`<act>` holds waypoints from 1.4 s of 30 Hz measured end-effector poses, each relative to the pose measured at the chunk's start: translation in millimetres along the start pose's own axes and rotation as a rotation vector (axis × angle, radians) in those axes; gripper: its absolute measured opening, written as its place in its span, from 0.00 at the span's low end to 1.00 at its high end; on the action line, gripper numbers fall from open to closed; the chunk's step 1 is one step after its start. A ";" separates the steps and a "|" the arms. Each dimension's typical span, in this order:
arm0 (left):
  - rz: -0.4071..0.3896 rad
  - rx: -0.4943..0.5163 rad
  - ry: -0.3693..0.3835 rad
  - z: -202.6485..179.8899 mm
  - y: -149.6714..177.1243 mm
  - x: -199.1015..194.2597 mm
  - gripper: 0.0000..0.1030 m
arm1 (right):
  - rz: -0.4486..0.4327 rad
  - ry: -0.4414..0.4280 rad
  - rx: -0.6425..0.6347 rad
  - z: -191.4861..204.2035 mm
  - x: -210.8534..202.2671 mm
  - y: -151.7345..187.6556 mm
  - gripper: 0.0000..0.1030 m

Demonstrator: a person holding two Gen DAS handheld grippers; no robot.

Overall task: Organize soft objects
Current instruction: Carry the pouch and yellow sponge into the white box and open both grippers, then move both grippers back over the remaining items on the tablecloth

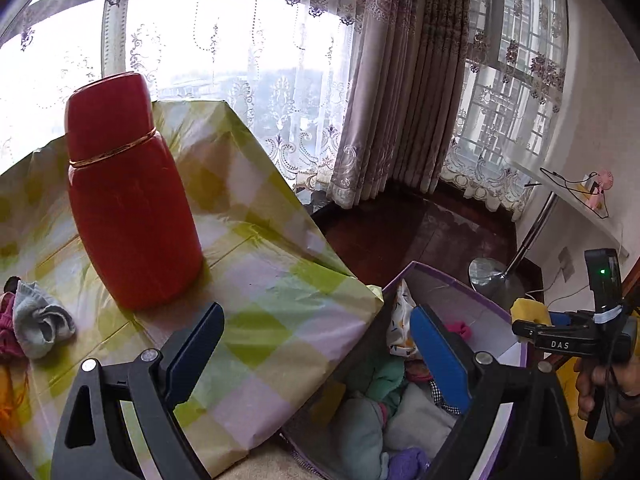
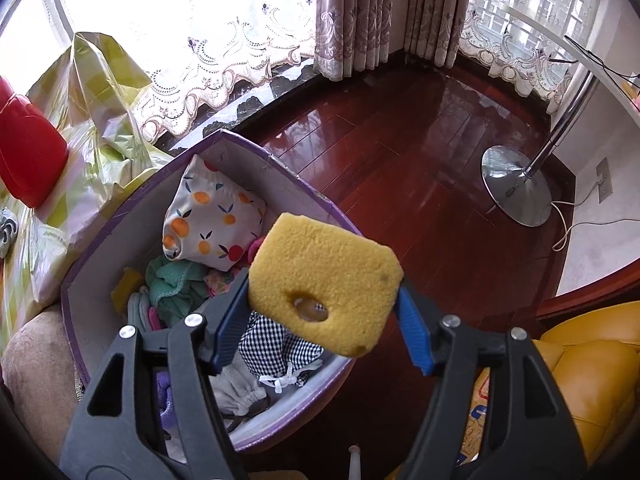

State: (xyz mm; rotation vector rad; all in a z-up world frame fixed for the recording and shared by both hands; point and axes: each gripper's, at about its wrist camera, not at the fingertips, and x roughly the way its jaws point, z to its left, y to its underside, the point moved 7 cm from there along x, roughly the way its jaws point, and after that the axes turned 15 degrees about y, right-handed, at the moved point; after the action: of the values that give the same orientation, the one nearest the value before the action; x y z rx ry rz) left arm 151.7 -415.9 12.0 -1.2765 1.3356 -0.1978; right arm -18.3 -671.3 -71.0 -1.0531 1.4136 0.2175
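One yellow sponge (image 2: 326,286) sits pinched between the blue pads (image 2: 414,336) of the right gripper (image 2: 324,320), held in the air over the near right rim of the box (image 2: 280,162). Sponge has a hole in its lower face. From the left wrist view only a yellow edge of it shows, just left of the right gripper body marked DAS.

Box is purple-rimmed, grey inside, packed with soft things: fruit-print pouch (image 2: 212,216) against the far wall, green cloth (image 2: 176,284) below it, checked cloth (image 2: 276,346) under the sponge, grey cloth (image 2: 236,390) and a purple item (image 2: 166,396) at the near end.

Left gripper (image 1: 316,354) jaws spread wide, nothing between them; left pad over the checked tablecloth (image 1: 280,312), right pad over the box.

Red flask (image 1: 128,200) stands upright on the tablecloth, left of the box. Grey sock (image 1: 40,322) lies bunched at the table's left edge, touching a dark pink cloth (image 1: 6,336).

Beyond the box: red wood floor (image 2: 400,152), chrome lamp base (image 2: 516,188), curtains (image 2: 360,16). Yellow cushion (image 2: 592,372) at lower right.
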 end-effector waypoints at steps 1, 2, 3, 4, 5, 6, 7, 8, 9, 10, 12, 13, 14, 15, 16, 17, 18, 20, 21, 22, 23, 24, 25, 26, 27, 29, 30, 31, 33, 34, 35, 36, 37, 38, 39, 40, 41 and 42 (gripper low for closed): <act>-0.014 -0.018 -0.004 6.0 2.2 -8.9 0.92 | 0.000 0.013 0.002 -0.4 0.0 -0.5 0.73; -0.029 -0.038 -0.013 13.3 4.7 -18.4 0.92 | 0.002 0.021 0.002 -0.6 0.1 -0.7 0.74; -0.044 -0.061 -0.024 22.3 8.1 -27.8 0.92 | 0.004 0.028 -0.001 -0.6 -0.3 -1.2 0.77; -0.059 -0.086 -0.034 30.8 10.5 -37.3 0.92 | 0.002 0.031 -0.007 0.3 -1.0 -2.0 0.79; -0.076 -0.110 -0.044 38.6 12.7 -46.4 0.92 | -0.002 0.030 -0.014 1.9 -2.5 -2.9 0.79; -0.092 -0.134 -0.053 46.1 15.1 -55.7 0.92 | -0.003 0.028 -0.022 4.4 -4.0 -3.4 0.80; -0.106 -0.157 -0.060 53.7 18.2 -64.3 0.92 | -0.005 0.025 -0.032 7.2 -5.3 -3.9 0.81; -0.121 -0.175 -0.068 59.7 21.0 -72.6 0.92 | -0.011 0.030 -0.037 9.4 -7.0 -4.7 0.81; -0.135 -0.190 -0.075 65.0 23.1 -81.0 0.92 | -0.017 0.034 -0.038 10.9 -9.0 -5.8 0.81; -0.147 -0.205 -0.082 70.1 26.7 -88.7 0.92 | -0.022 0.030 -0.035 13.1 -11.0 -7.5 0.81; -0.173 -0.242 -0.094 80.6 33.8 -104.7 0.92 | -0.033 0.002 -0.034 20.4 -18.2 -9.6 0.81; -0.186 -0.267 -0.098 85.9 37.9 -112.1 0.92 | -0.043 -0.014 -0.042 26.3 -23.0 -11.0 0.81; -0.200 -0.294 -0.101 90.9 42.8 -119.9 0.92 | -0.055 -0.027 -0.056 33.6 -28.2 -11.5 0.81; -0.214 -0.319 -0.105 96.3 47.6 -126.4 0.92 | -0.069 -0.035 -0.072 42.2 -33.9 -11.8 0.81; -0.226 -0.341 -0.112 102.2 52.9 -134.2 0.92 | -0.081 -0.044 -0.089 52.1 -39.7 -11.8 0.81; -0.237 -0.360 -0.122 106.9 57.8 -140.1 0.92 | -0.091 -0.060 -0.109 64.8 -45.0 -10.1 0.81; -0.247 -0.380 -0.133 111.7 62.0 -148.0 0.92 | -0.099 -0.082 -0.135 78.5 -50.9 -8.1 0.81; -0.270 -0.420 -0.154 120.3 71.4 -160.6 0.92 | -0.115 -0.126 -0.187 106.4 -62.3 -2.5 0.81; -0.282 -0.442 -0.166 125.5 76.3 -167.3 0.92 | -0.122 -0.147 -0.213 120.7 -67.9 1.8 0.81; -0.292 -0.463 -0.177 130.4 81.1 -173.7 0.92 | -0.127 -0.169 -0.240 135.5 -73.5 5.9 0.81; -0.302 -0.486 -0.190 136.0 86.0 -180.6 0.92 | -0.132 -0.191 -0.266 150.1 -78.9 10.1 0.81; -0.313 -0.507 -0.204 141.1 90.8 -187.6 0.92 | -0.135 -0.211 -0.291 164.4 -84.2 14.4 0.81; -0.321 -0.529 -0.218 146.2 96.2 -193.9 0.92 | -0.138 -0.233 -0.314 179.1 -89.3 19.6 0.81; -0.328 -0.552 -0.234 151.5 101.7 -200.0 0.92 | -0.143 -0.254 -0.335 193.1 -94.6 24.8 0.81; -0.339 -0.577 -0.247 157.4 107.7 -206.4 0.92 | -0.150 -0.275 -0.357 207.1 -100.6 30.1 0.81; -0.356 -0.622 -0.278 169.3 119.6 -218.6 0.90 | -0.161 -0.313 -0.400 231.9 -112.4 40.0 0.81; -0.366 -0.645 -0.293 175.3 125.9 -225.0 0.90 | -0.164 -0.333 -0.417 244.3 -118.1 44.0 0.81; -0.375 -0.666 -0.305 180.9 130.8 -230.7 0.89 | -0.170 -0.354 -0.430 255.4 -124.0 46.9 0.81; -0.386 -0.694 -0.336 190.8 138.2 -240.7 0.88 | -0.182 -0.387 -0.462 277.0 -134.6 52.1 0.81; -0.391 -0.704 -0.352 195.5 141.2 -245.4 0.88 | -0.189 -0.399 -0.480 288.0 -140.0 55.0 0.81; -0.396 -0.712 -0.365 200.2 143.9 -249.6 0.88 | -0.196 -0.411 -0.496 298.5 -144.7 57.6 0.81; -0.396 -0.719 -0.380 205.1 146.5 -253.3 0.88 | -0.205 -0.422 -0.512 308.2 -149.5 59.7 0.81; -0.397 -0.727 -0.393 210.1 148.4 -256.2 0.88 | -0.216 -0.431 -0.527 317.2 -154.0 61.7 0.81; -0.399 -0.737 -0.404 215.7 150.4 -259.0 0.88 | -0.226 -0.436 -0.540 325.9 -158.6 63.5 0.81; -0.402 -0.747 -0.415 221.5 152.0 -261.5 0.88 | -0.235 -0.441 -0.551 333.4 -161.8 64.2 0.81; -0.402 -0.757 -0.428 227.4 153.4 -263.2 0.88 | -0.243 -0.447 -0.559 340.5 -164.1 63.8 0.81; -0.402 -0.768 -0.442 233.5 154.9 -264.4 0.88 | -0.249 -0.453 -0.566 347.8 -166.0 63.6 0.81; -0.401 -0.780 -0.452 239.5 156.2 -264.7 0.88 | -0.255 -0.458 -0.570 354.6 -167.7 63.9 0.81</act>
State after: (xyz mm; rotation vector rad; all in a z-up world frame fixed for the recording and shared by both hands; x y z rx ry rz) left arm 171.0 -27.5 -13.0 -2.0912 0.7570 0.3606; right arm 146.3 -313.0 -21.2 -1.5193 0.8034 0.6568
